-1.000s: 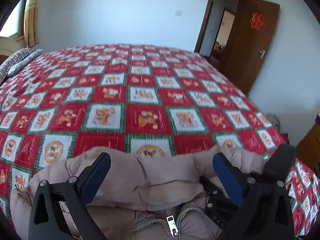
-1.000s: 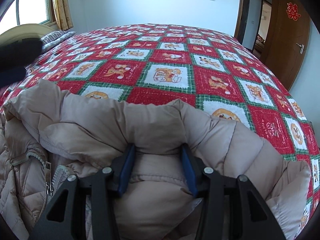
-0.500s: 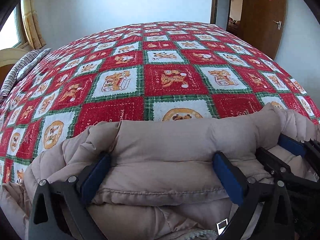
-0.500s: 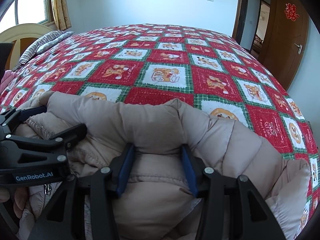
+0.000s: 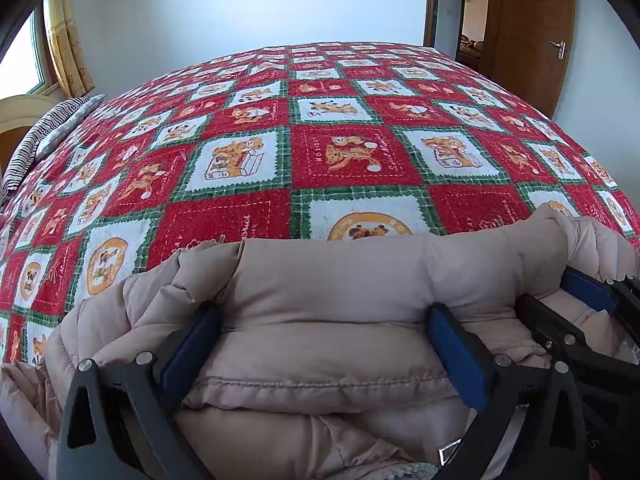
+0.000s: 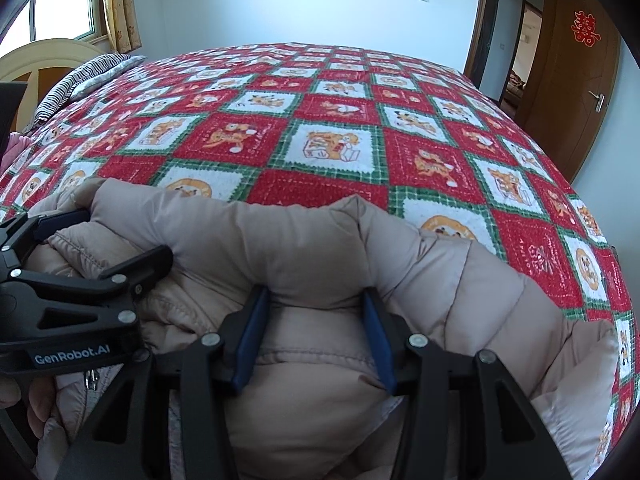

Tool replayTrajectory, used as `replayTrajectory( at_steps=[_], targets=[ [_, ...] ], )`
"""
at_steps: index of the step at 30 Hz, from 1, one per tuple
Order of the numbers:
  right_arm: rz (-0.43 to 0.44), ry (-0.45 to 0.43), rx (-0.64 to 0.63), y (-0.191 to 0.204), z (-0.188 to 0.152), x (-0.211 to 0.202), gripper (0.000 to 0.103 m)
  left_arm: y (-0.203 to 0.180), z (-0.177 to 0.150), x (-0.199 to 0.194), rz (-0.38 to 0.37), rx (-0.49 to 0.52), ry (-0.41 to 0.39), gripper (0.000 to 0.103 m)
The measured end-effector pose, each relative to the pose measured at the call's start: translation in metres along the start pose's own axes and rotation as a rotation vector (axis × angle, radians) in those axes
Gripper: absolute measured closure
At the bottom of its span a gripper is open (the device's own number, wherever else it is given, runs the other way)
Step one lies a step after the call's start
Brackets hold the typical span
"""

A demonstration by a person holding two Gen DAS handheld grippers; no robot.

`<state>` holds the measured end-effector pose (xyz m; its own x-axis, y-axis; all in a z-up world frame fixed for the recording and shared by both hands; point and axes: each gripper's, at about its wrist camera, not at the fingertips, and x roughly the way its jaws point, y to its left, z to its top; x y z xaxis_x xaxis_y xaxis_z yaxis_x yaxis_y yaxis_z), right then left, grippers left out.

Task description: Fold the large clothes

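A beige puffer jacket (image 5: 332,280) lies bunched at the near edge of the bed, on a red, green and white patchwork blanket (image 5: 352,156). My left gripper (image 5: 322,314) stands open and wide, lowered onto the jacket, with a thick padded fold lying between its blue pads. My right gripper (image 6: 316,294) is shut on another fold of the jacket (image 6: 440,280), which bulges out past its pads. Each gripper shows in the other's view: the left gripper (image 6: 124,234) at the left edge, the right gripper (image 5: 560,300) at the right edge, close beside one another.
A striped pillow (image 5: 44,136) and a cream headboard (image 6: 48,60) are at the far left. A brown door (image 6: 572,72) stands ajar at the far right. A person's hand (image 6: 24,408) holds the left gripper. The jacket's zipper (image 6: 90,378) shows near it.
The left gripper has come down onto the jacket and turned; a padded fold now sits between its fingers. The right gripper has kept still, still gripping its fold.
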<state>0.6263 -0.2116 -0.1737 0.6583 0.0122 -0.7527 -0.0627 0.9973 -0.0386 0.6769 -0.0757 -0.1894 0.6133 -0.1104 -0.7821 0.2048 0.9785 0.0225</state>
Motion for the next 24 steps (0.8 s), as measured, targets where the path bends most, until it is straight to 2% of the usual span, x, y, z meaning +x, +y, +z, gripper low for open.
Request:
replayTrajectory(
  at_steps=[14,19,20,21,23,24],
  targets=[
    [-0.004,0.005,-0.004,0.000,-0.001,0.002,0.052,0.000,0.001,0.002,0.008,0.004,0.006,0.001],
    [0.027,0.040,-0.015,-0.003,0.005,0.001,0.051,-0.007,0.013,-0.005,0.054,0.059,0.036,0.001],
    [0.048,0.060,-0.015,-0.008,0.008,-0.003,0.046,-0.007,0.019,-0.020,0.079,0.076,0.007,0.001],
    [0.050,0.065,0.010,-0.014,0.011,-0.012,0.041,-0.005,0.023,-0.043,0.091,0.080,-0.060,0.001],
    [0.057,0.018,0.077,-0.031,0.008,-0.042,0.021,0.004,0.022,-0.086,0.070,0.103,-0.149,0.001],
    [0.059,-0.007,0.092,-0.039,0.003,-0.061,0.019,0.010,0.017,-0.105,0.077,0.112,-0.169,0.001]
  ],
)
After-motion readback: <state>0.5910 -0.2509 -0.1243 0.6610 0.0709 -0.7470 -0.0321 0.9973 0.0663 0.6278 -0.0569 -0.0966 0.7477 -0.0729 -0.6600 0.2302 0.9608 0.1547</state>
